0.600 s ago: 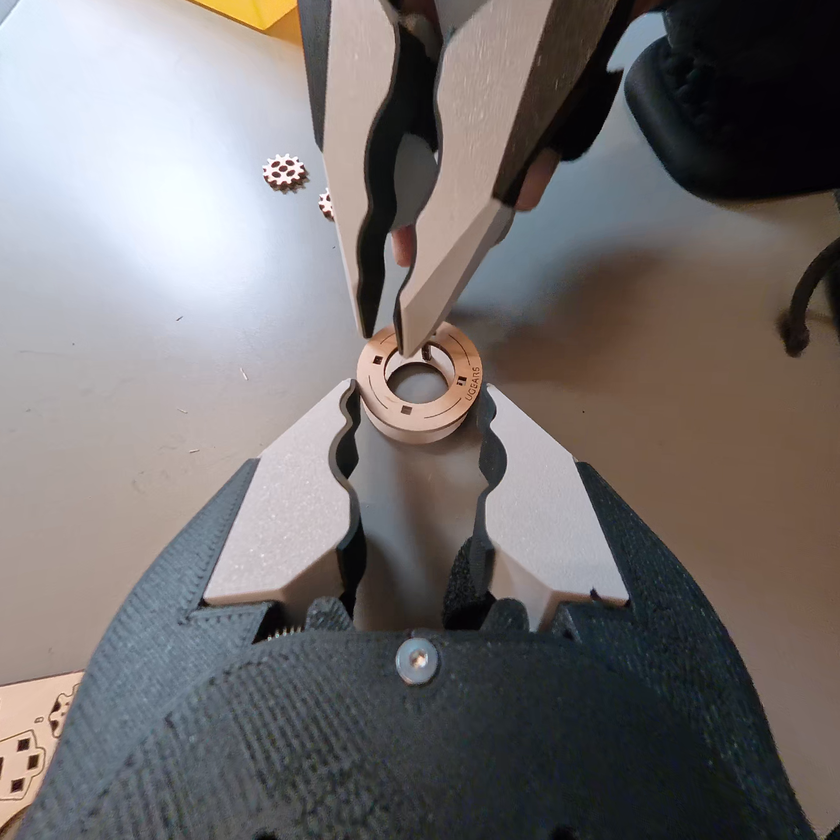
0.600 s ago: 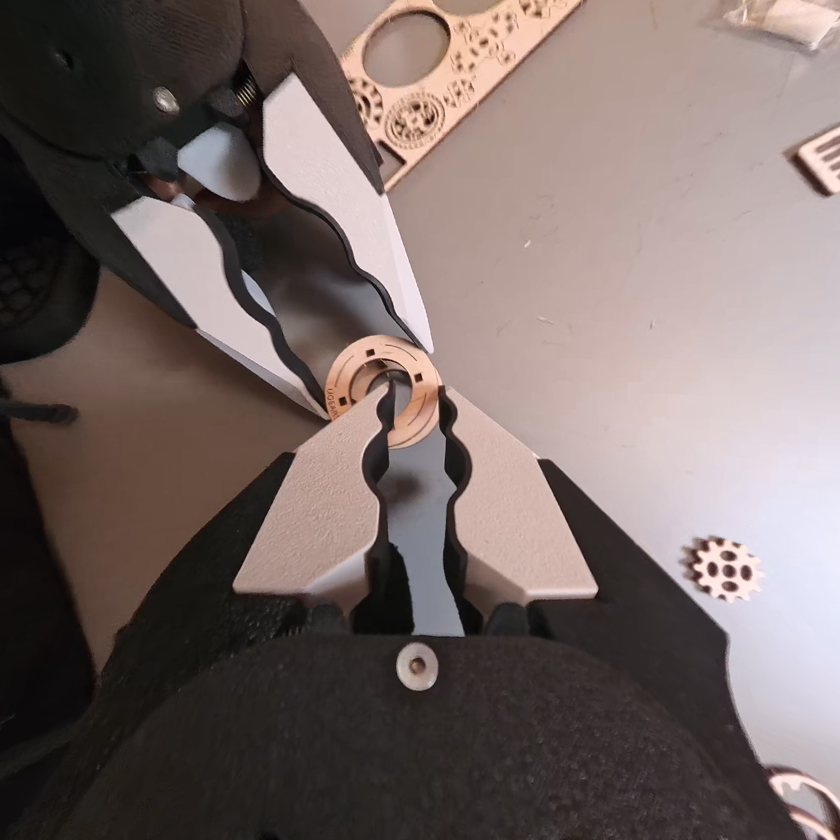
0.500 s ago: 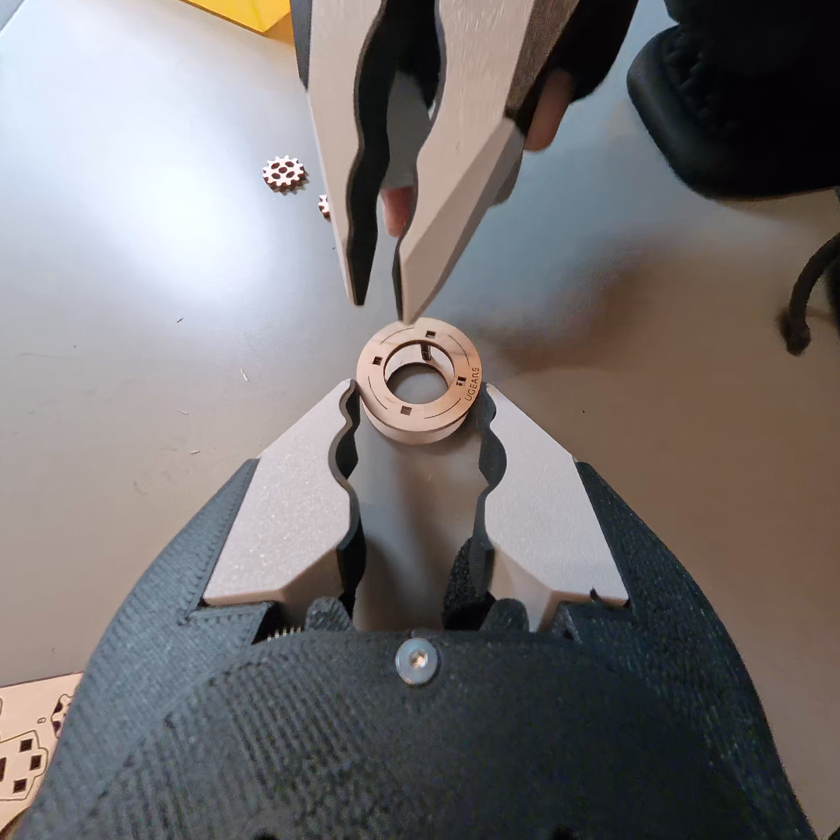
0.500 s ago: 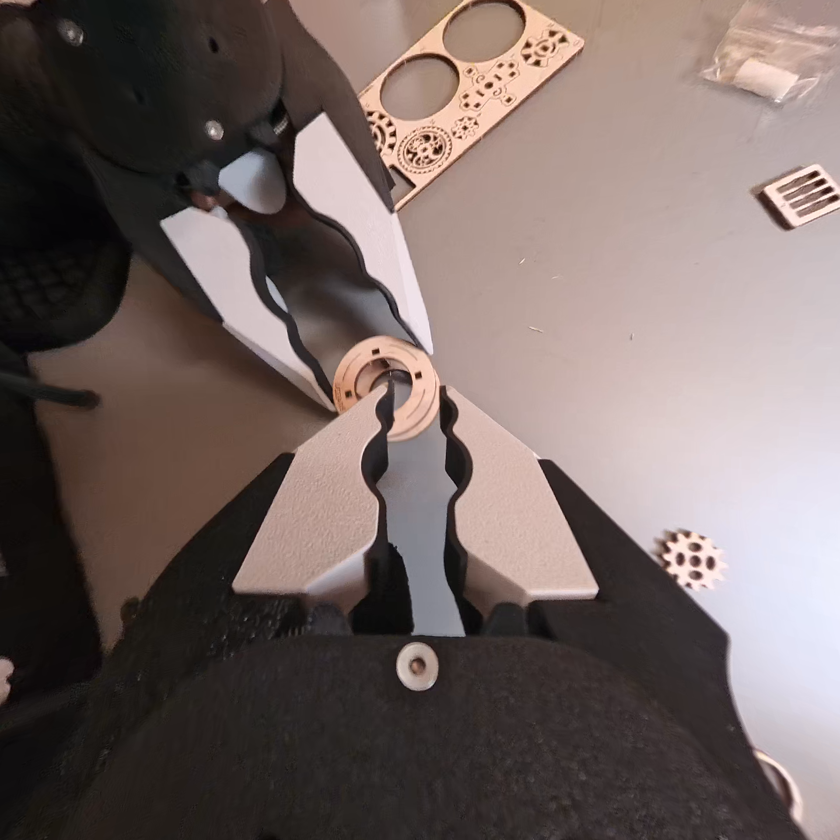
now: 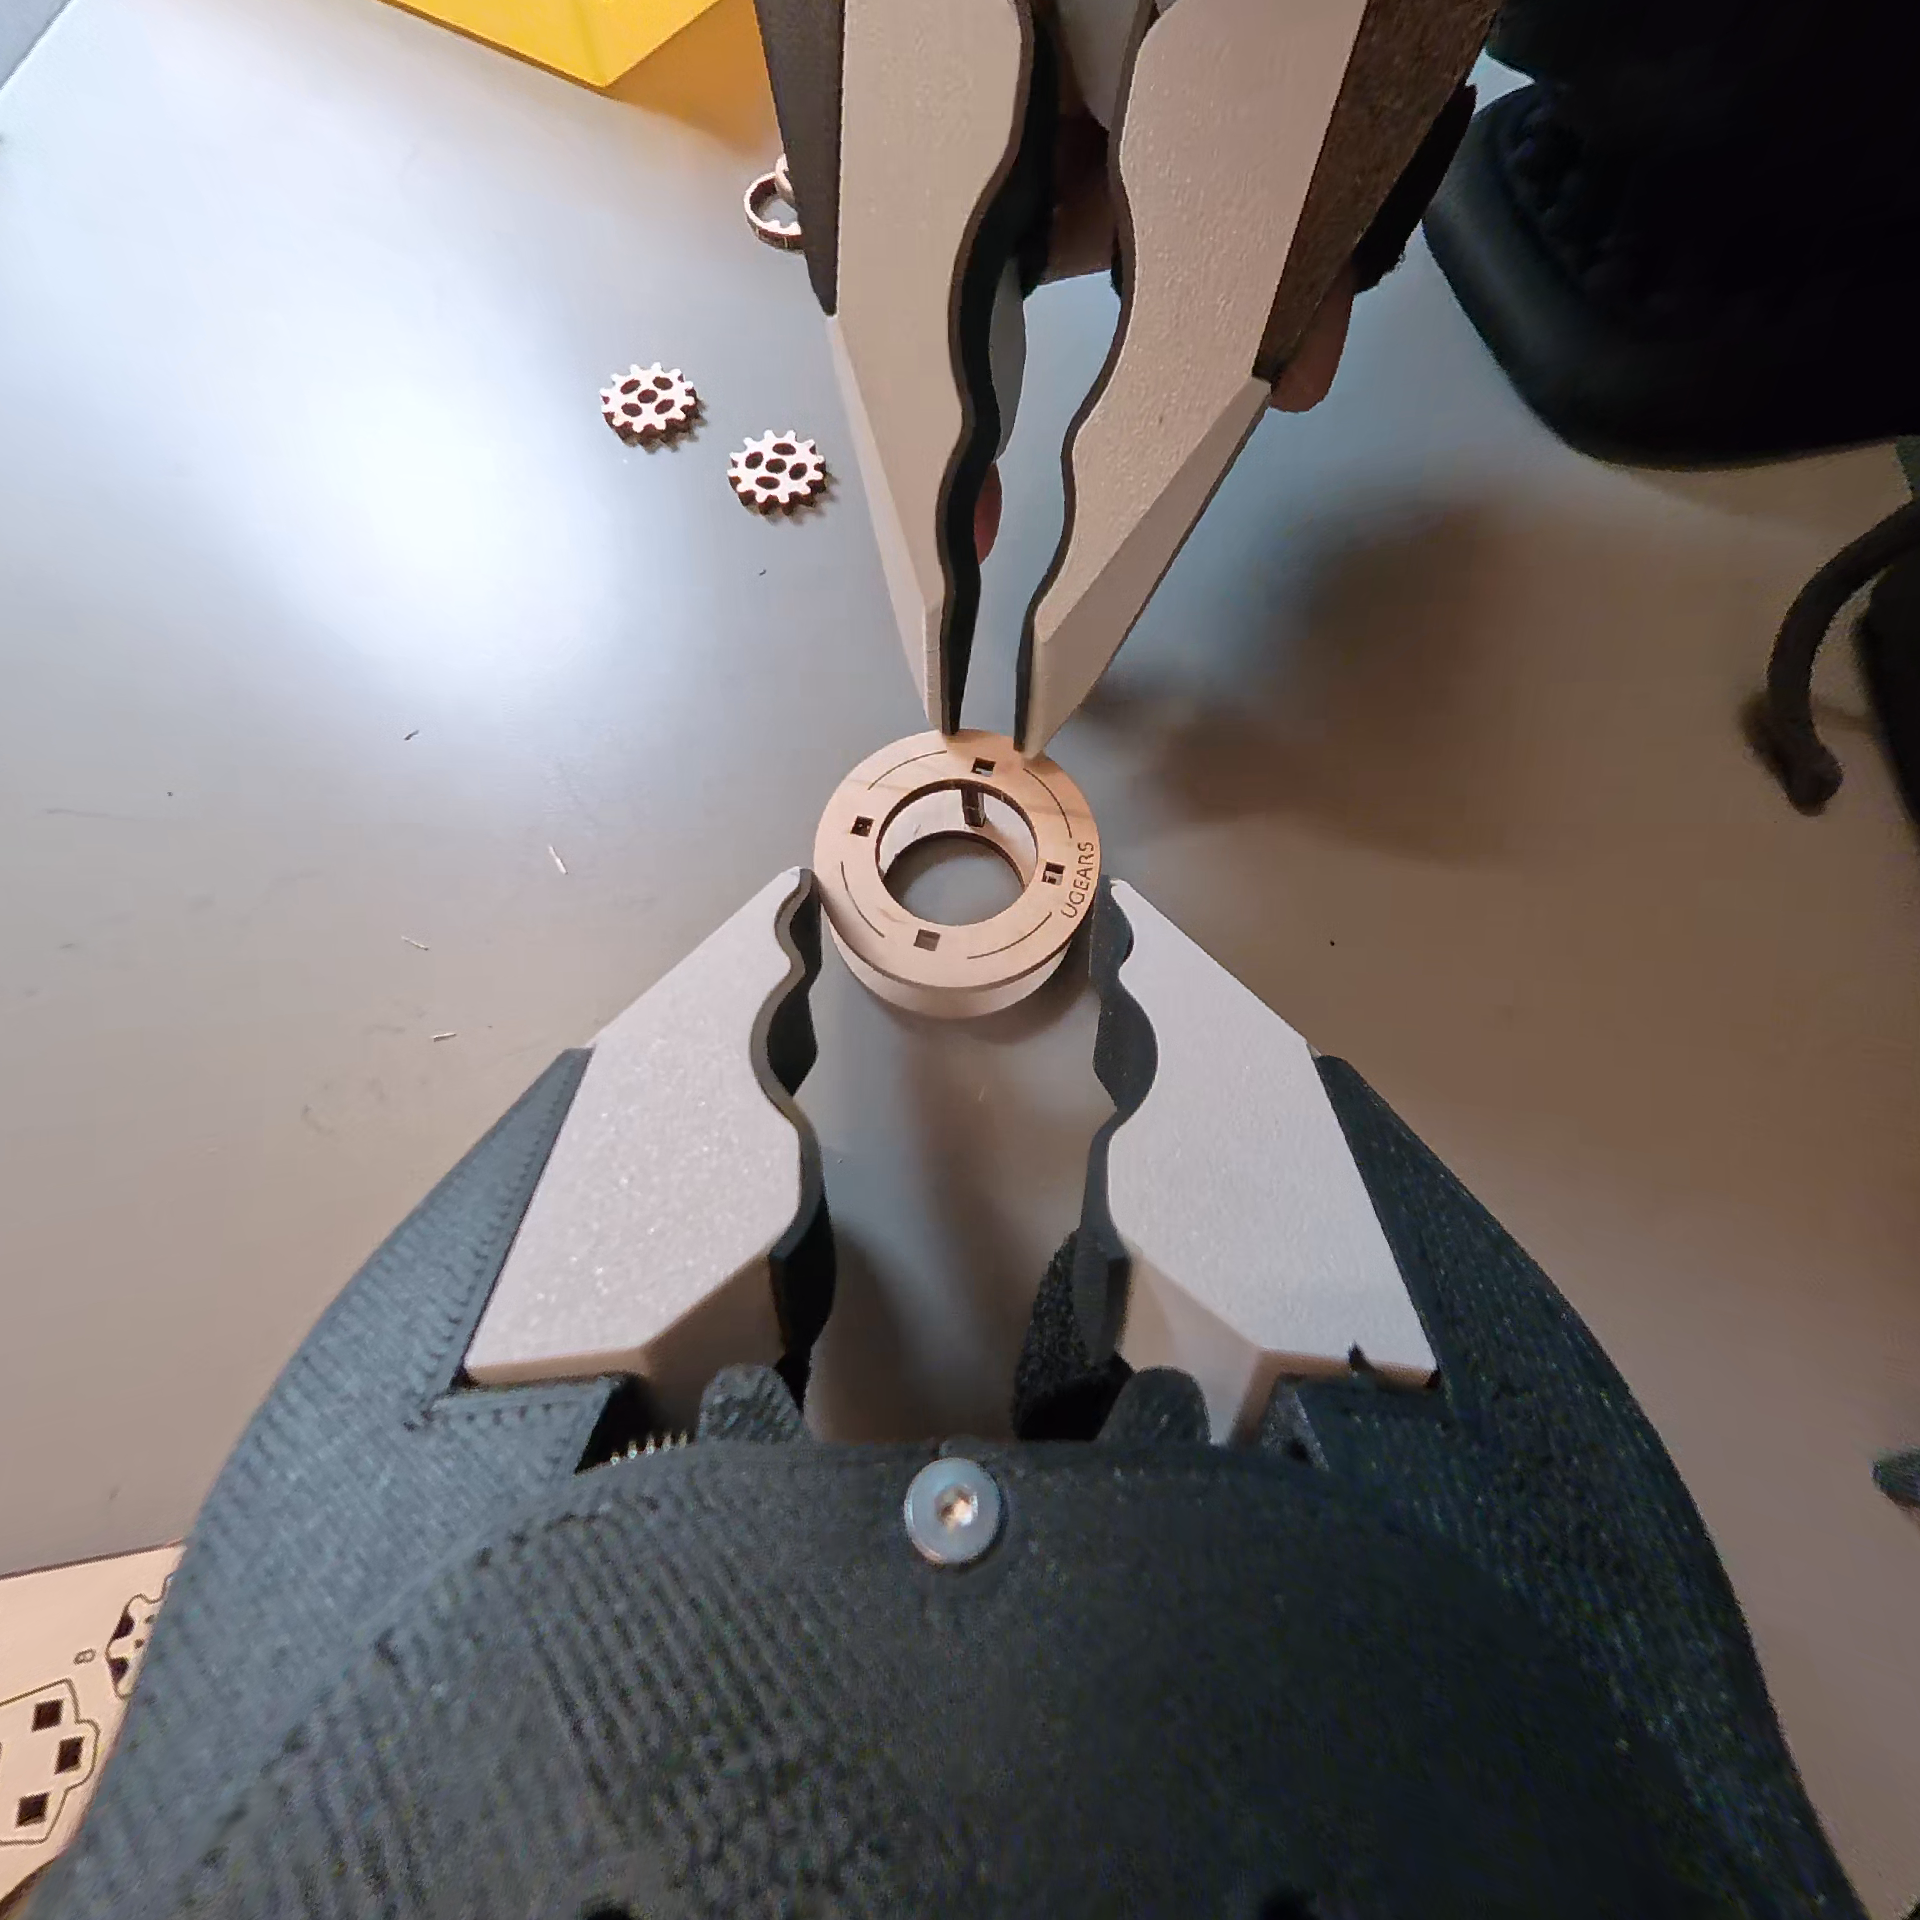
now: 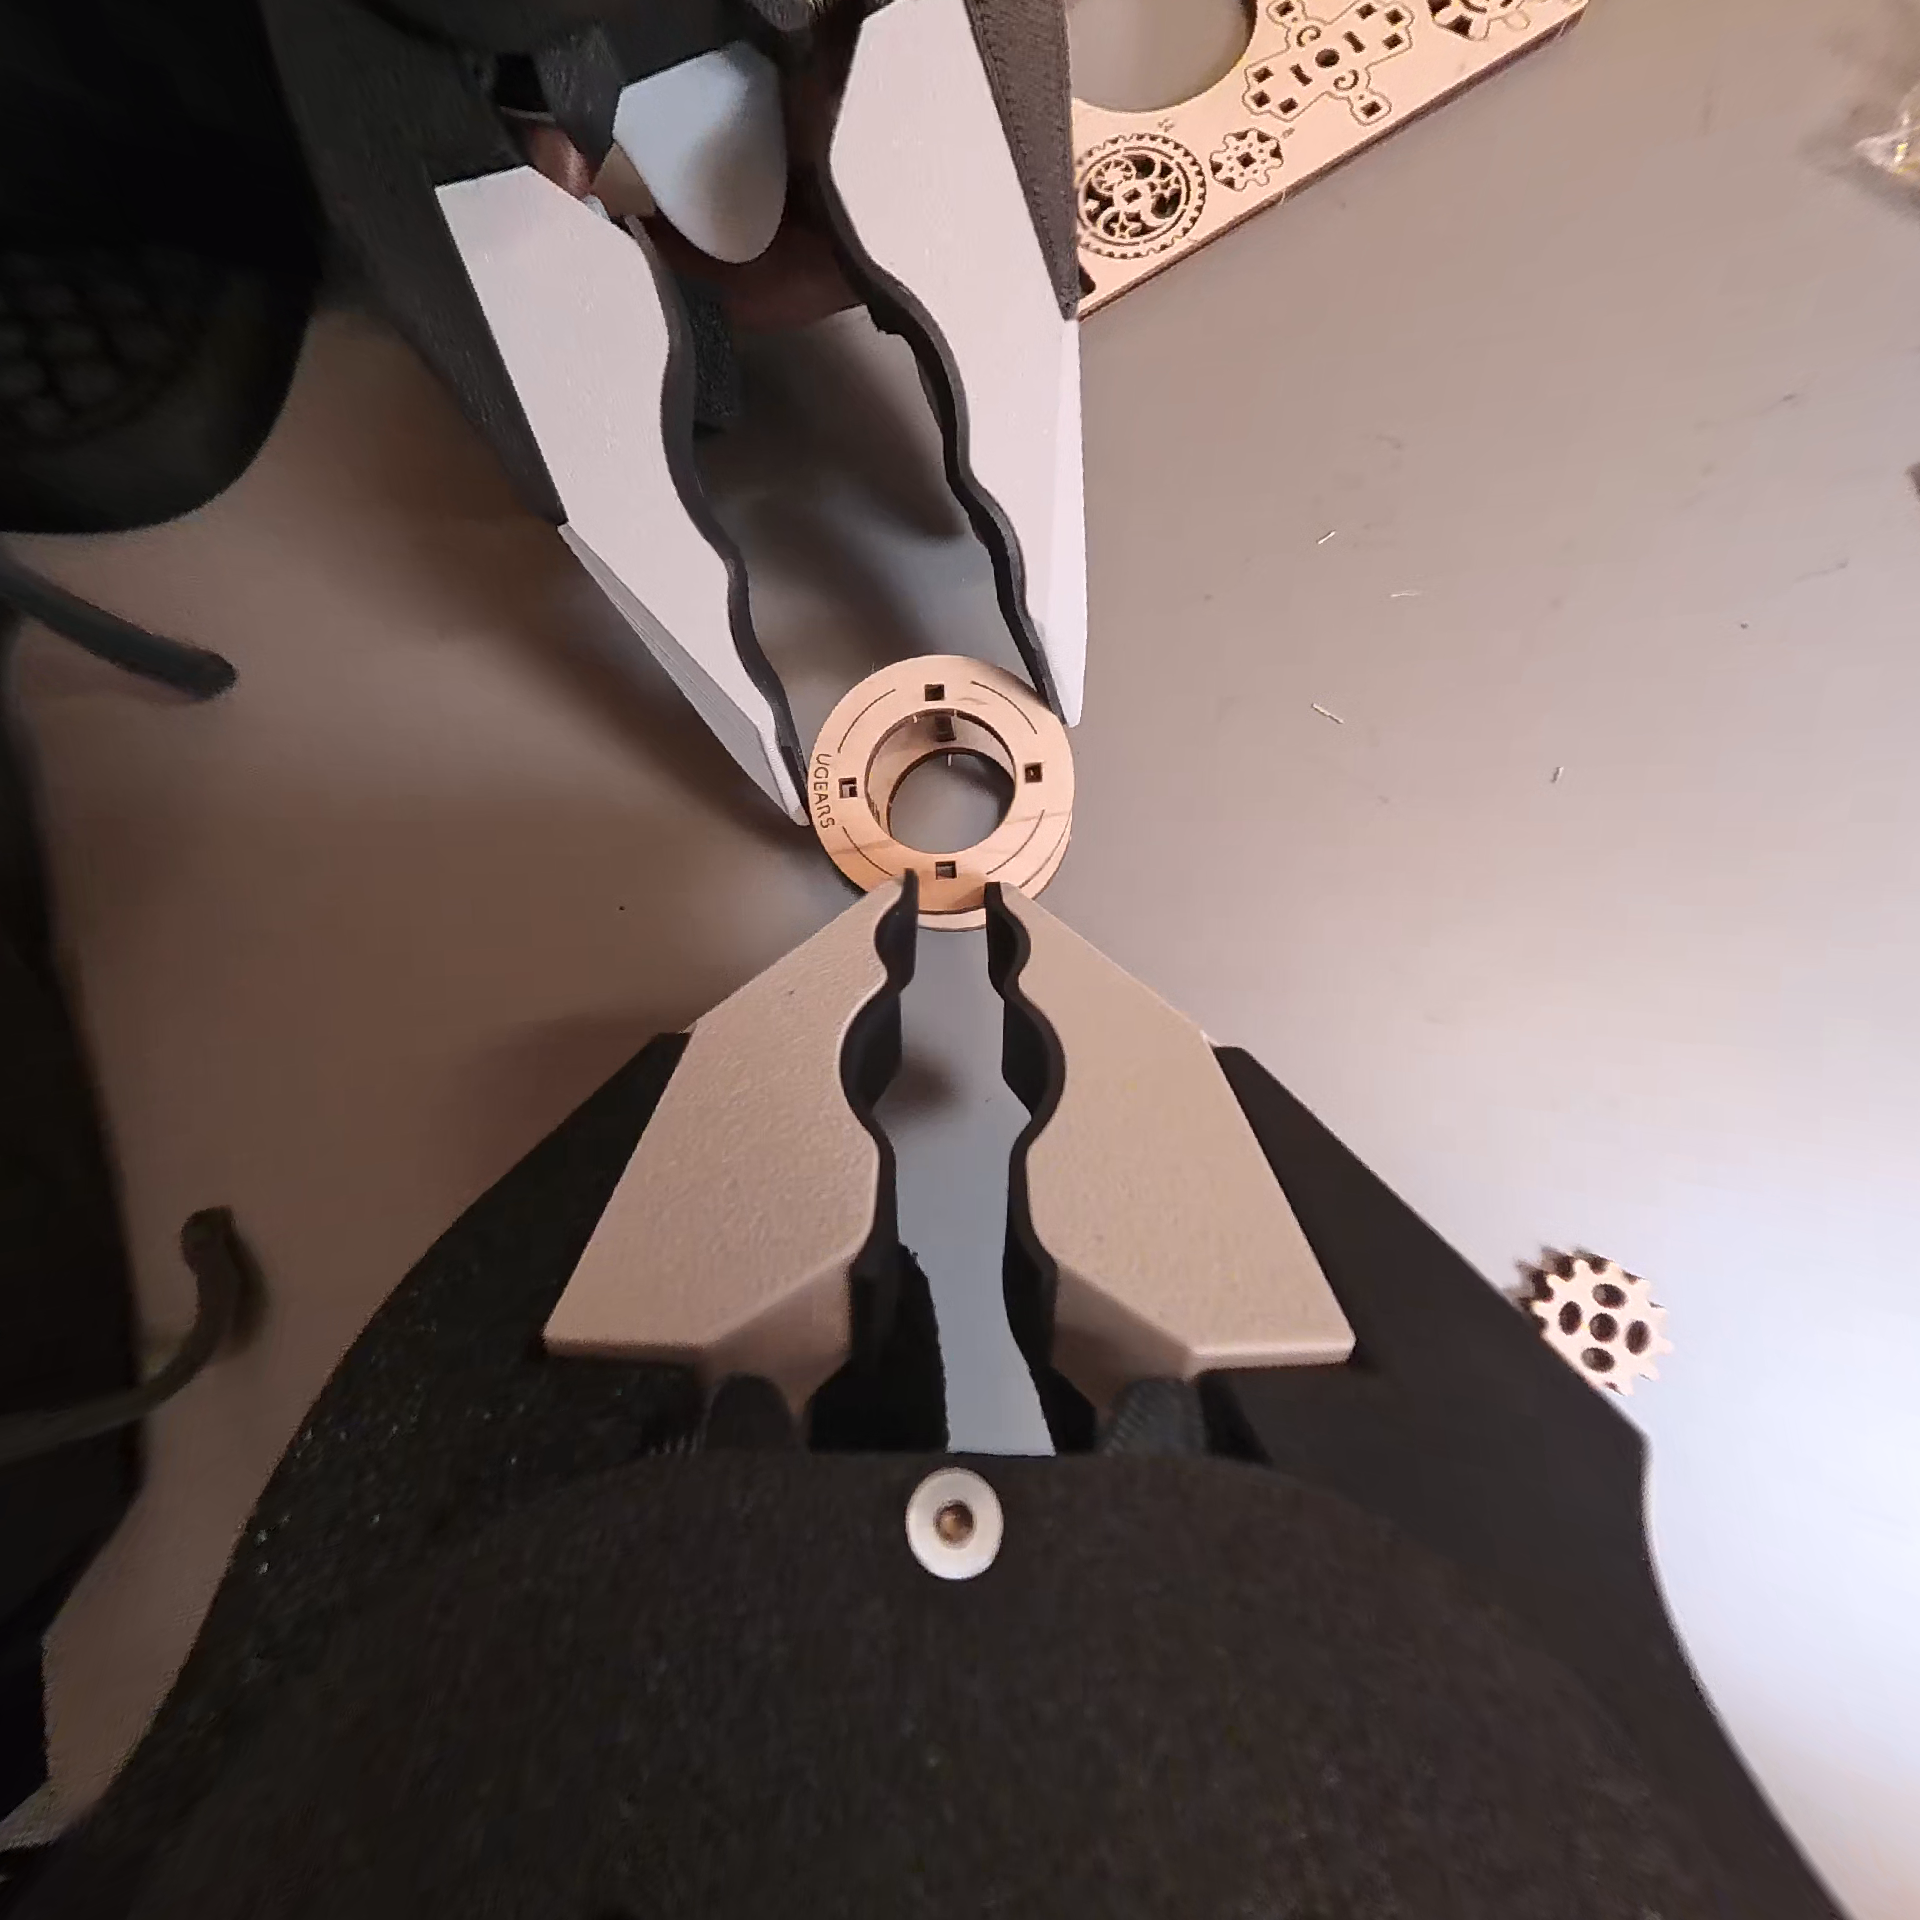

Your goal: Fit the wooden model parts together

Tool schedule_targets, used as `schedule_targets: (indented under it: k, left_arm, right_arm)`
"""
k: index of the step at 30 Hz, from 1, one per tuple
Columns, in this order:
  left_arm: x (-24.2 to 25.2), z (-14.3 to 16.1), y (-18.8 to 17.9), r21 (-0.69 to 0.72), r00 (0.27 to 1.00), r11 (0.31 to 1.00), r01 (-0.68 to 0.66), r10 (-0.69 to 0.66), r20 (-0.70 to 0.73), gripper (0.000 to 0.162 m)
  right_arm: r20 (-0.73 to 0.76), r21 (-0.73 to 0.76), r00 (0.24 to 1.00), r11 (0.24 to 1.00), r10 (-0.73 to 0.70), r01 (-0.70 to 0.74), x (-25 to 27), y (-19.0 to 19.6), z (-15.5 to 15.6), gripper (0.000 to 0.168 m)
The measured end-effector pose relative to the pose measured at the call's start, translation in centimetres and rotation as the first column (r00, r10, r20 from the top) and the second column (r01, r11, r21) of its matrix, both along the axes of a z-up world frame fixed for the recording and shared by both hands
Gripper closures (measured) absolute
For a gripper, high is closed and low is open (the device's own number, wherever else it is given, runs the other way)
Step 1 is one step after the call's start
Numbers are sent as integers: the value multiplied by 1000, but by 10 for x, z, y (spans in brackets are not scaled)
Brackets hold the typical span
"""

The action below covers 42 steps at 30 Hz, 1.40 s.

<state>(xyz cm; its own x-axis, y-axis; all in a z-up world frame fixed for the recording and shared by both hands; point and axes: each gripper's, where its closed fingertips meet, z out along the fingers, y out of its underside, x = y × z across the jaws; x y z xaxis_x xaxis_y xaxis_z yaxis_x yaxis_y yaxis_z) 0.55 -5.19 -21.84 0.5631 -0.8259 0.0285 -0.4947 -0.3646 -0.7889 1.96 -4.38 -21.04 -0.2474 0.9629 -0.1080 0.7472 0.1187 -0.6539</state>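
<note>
A stack of wooden rings [image 5: 862, 883] sits on the grey table, with a small dark peg [image 5: 971, 805] standing inside its hole. My left gripper [image 5: 956, 904] is shut on the stack and clamps it at both sides. It also shows in the right wrist view [image 6: 930, 753], flanking the ring stack [image 6: 1044, 805]. My right gripper [image 6: 951, 888] has its jaws a narrow gap apart with nothing between them, and its tips touch the top ring's edge. It comes from above in the left wrist view [image 5: 987, 736].
Two loose wooden gears [image 5: 649, 407] [image 5: 777, 485] lie to the left, and one shows in the right wrist view [image 6: 1595, 1325]. A punched wooden sheet [image 6: 1195, 177] lies beyond the left gripper. A yellow object [image 5: 623, 31] and a black chair [image 5: 1662, 260] are farther off. Left and right tips are no more than a few centimetres apart.
My right gripper lifted out of the ring's hole, swung more upright and came down with its tips on the ring's rim. The left gripper and the ring stack have not moved.
</note>
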Motion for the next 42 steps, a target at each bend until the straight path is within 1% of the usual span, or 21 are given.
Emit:
schedule_targets:
  k: [2, 8, 12, 15, 18, 22, 26, 28, 32, 34, 37, 42]
  left_arm:
    - [0, 0, 1, 2, 1000, 1000, -6, 6, -2, 110]
    - [-1, 0, 2, 5, 1000, 1000, -22, 22, 4, 110]
    - [-1, 0, 3, 14, 999, 999, -32, 32, -3, 110]
    - [-1, 0, 3, 25, 999, 999, -43, 44, -5, 110]
    - [-2, 0, 3, 24, 998, 998, -59, 59, 3, 110]
    - [-1, 0, 3, 22, 997, 997, -70, 69, 15, 110]
    - [-2, 0, 3, 20, 996, 996, -82, 81, 24, 110]
    - [-2, -1, 3, 15, 995, 996, -90, 89, 32, 110]
    - [-3, -2, 3, -3, 991, 992, -126, 126, 47, 111]
    - [-3, -2, 3, -1, 988, 990, -144, 144, 52, 111]
    - [-5, -1, 5, -7, 983, 985, -171, 171, 63, 111]
    - [-6, -1, 5, -19, 983, 985, -170, 171, 73, 111]
  right_arm:
    - [-1, 16, 1000, 1000, -4, 4, 0, 1, 0, 158]
    - [-2, 2, 1000, 1000, 1, -1, 1, 1, 0, 151]
    - [4, -5, 1000, 1000, 30, -30, 6, 0, -6, 150]
    - [-60, -7, 997, 999, 45, -45, 9, -3, -14, 153]
    - [-199, -7, 980, 1000, 10, -12, 4, -3, -7, 159]
    - [-262, 86, 964, 996, 43, -22, 2, 0, -9, 162]
    - [-257, 160, 962, 986, 93, -52, 1, 3, -12, 155]
    - [-236, 169, 967, 984, 98, -59, -1, 5, -16, 153]
    - [-235, 191, 962, 977, 143, -98, -4, 3, -17, 156]
    - [-232, 176, 962, 979, 144, -104, -4, 3, -17, 158]
    - [-242, 195, 957, 975, 157, -110, -5, 3, -16, 168]
    - [-252, 191, 956, 976, 151, -104, -5, 5, -14, 168]
